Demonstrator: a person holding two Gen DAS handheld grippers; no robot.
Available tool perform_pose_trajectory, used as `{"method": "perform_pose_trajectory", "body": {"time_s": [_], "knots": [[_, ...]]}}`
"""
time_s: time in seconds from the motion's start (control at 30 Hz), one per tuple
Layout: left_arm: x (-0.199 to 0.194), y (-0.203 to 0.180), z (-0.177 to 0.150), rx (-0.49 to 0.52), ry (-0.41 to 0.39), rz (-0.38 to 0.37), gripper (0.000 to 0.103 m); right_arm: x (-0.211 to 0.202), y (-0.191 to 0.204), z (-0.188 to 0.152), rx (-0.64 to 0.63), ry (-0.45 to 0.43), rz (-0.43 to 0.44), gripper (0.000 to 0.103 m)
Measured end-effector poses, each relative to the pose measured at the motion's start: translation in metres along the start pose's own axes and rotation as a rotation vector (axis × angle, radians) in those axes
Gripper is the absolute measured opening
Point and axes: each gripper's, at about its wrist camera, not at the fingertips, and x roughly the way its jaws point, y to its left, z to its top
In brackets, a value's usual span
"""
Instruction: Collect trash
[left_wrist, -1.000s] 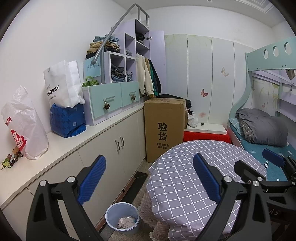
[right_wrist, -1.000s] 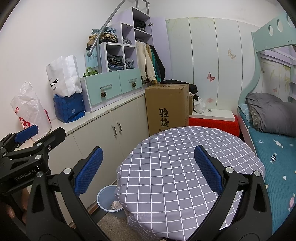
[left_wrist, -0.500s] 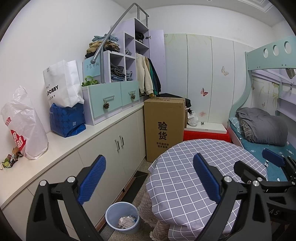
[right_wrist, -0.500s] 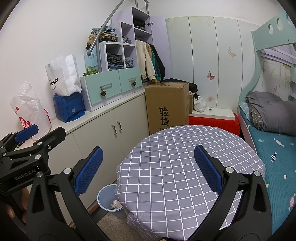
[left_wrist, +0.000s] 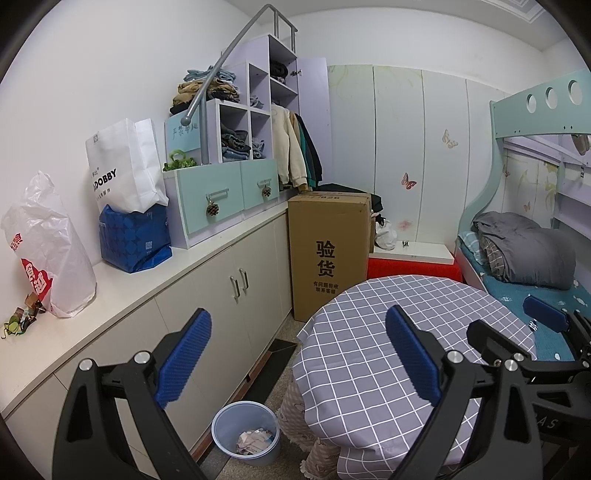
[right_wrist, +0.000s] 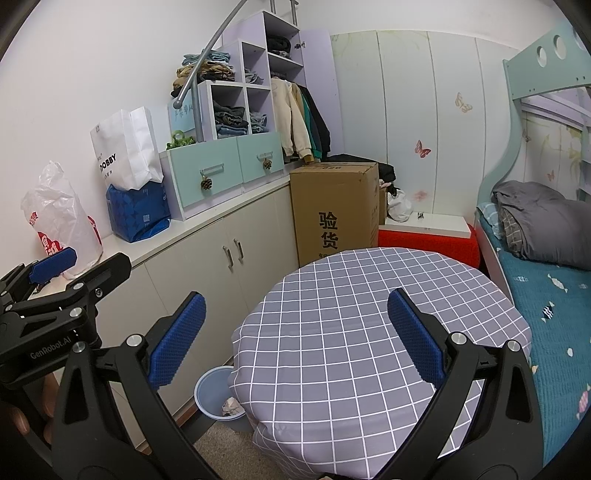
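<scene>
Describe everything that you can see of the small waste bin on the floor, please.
The waste bin is a round, pale blue bucket, apparently plastic, with no lid. It stands upright on the floor between the cabinet doors and the round table with the checked cloth. Crumpled paper and wrappers lie at its bottom; it is far from full. In the right wrist view the hanging cloth hides part of it. Neither gripper touches it.
</scene>
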Motion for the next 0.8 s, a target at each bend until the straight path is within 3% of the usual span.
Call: {"method": "perform_pose_trajectory", "body": {"time_s": [0.8], "knots": [[0.0013,0.0027,-0.0005,0.003,0.006,-0.002,0.093,0.0035,-0.0046,0.001,0.001,0.007,0.004,0.097]]}}
